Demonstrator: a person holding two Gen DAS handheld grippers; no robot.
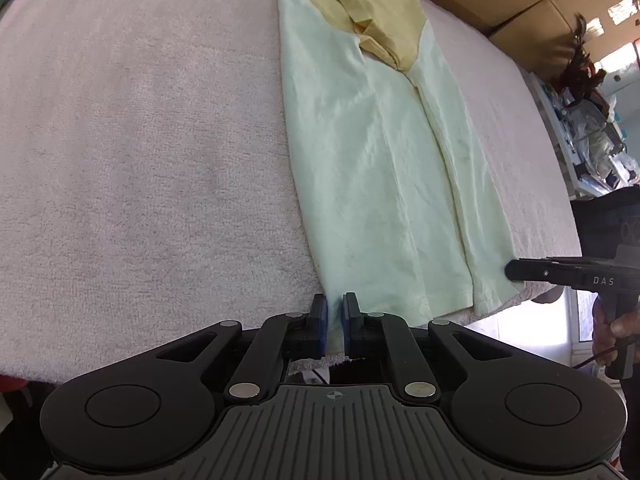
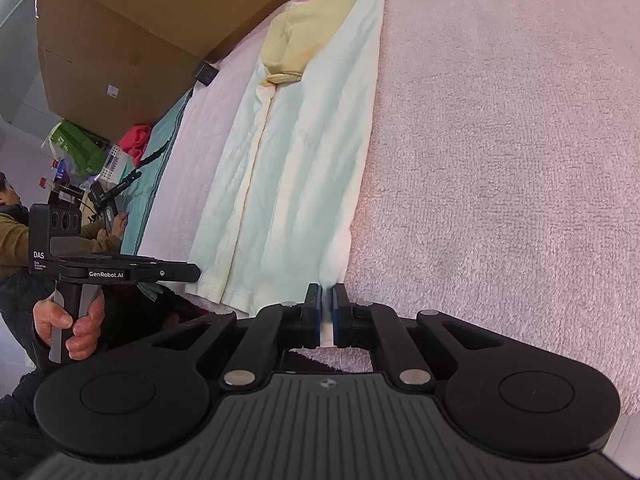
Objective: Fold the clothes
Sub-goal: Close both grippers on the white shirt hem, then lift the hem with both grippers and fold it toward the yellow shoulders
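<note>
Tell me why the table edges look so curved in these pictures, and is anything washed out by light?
Left wrist view: the fisheye lens bows the pink towel outward, and daylight beyond its near edge, at lower right, is blown out white. Right wrist view: the same bulging, with the cardboard box leaning; the shirt hem is slightly blurred between the right hand-held gripper pads.

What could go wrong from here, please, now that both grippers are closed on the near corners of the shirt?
1. Each gripper, left and right, pinches only a thin bit of the shirt hem, so a corner might slip out when lifted.
2. The sleeve lies folded loosely on top and could slide off, spoiling the fold.
3. The pads sit very close to the pink towel underneath, so they may have caught it and could drag it along.
</note>
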